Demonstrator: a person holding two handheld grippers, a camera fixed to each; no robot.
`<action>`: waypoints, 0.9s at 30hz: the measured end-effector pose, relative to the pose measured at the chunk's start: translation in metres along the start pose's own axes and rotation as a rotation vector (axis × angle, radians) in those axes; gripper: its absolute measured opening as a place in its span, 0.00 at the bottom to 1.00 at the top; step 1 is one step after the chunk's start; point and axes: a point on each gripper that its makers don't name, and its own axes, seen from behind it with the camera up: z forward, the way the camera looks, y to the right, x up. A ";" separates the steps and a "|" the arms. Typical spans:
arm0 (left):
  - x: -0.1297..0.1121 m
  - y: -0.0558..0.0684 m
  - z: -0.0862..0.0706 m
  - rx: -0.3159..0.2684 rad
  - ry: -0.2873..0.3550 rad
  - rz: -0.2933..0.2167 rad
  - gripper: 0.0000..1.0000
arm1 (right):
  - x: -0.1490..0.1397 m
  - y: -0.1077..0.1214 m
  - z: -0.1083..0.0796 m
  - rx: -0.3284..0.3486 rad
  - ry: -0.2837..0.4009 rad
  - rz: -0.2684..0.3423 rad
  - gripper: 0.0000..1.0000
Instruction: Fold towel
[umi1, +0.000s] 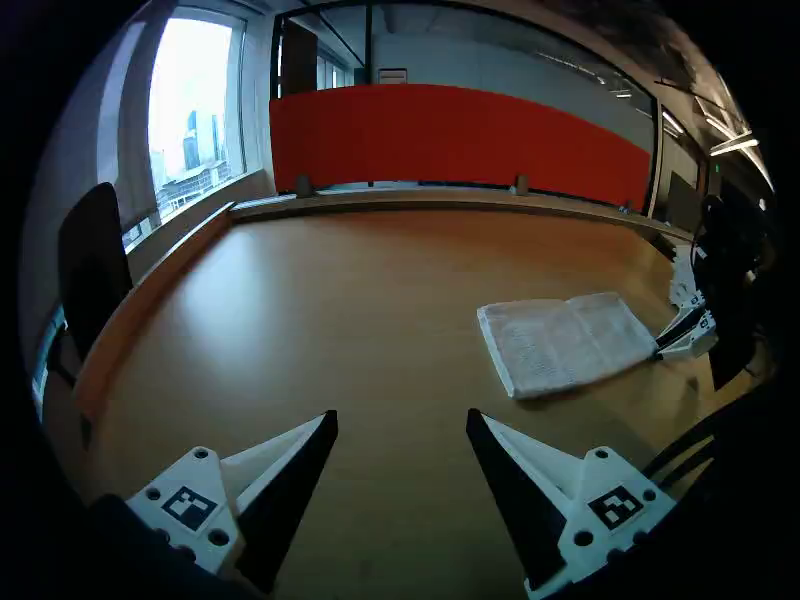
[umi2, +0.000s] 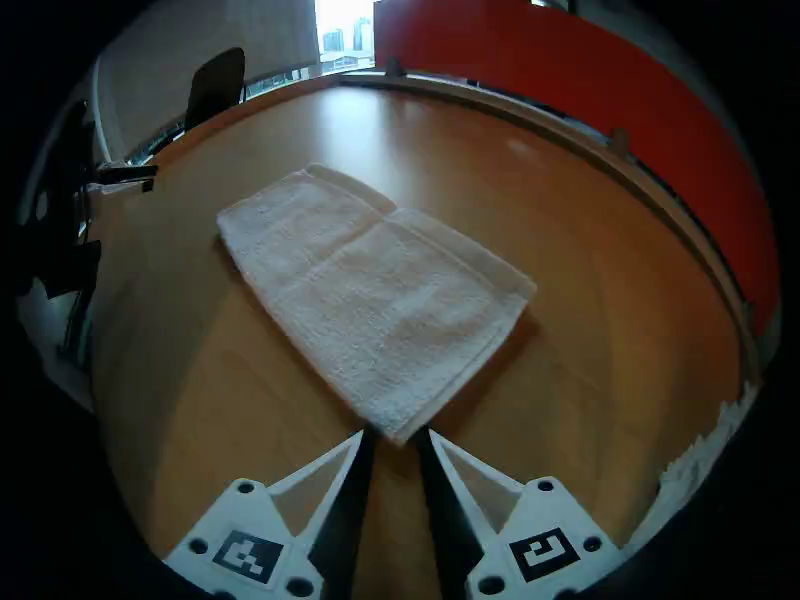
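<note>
The left gripper (umi1: 400, 414) hangs over bare bench (umi1: 350, 300), its fingers spread wide with nothing between them. Ahead of them and off to the right, the towel (umi1: 565, 340) lies flat on the bench, white and folded. The right gripper (umi1: 690, 335) is at the towel's far right corner.

In the right gripper view, the towel's near corner sits right at the tips of the right fingers (umi2: 352, 470). These are drawn close together with a narrow gap left, and bench wood shows through it behind the corner. I cannot tell whether they press the cloth. From there the towel runs ahead and to the left, one layer lying over another.

Beyond the left fingers a red screen (umi1: 450, 135) stands along the bench's far edge. A window (umi1: 195, 110) and a dark chair (umi1: 92, 260) are to the left.
</note>
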 end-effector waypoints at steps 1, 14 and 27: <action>0.000 0.000 0.000 0.000 0.000 0.001 0.96 | 0.000 0.000 0.000 0.000 0.001 0.000 0.24; 0.004 -0.001 0.004 -0.003 0.006 0.000 0.96 | 0.012 0.002 -0.004 -0.021 0.036 -0.005 0.04; 0.004 -0.003 0.004 -0.001 0.009 -0.003 0.96 | 0.024 0.011 -0.027 -0.050 0.078 0.014 0.04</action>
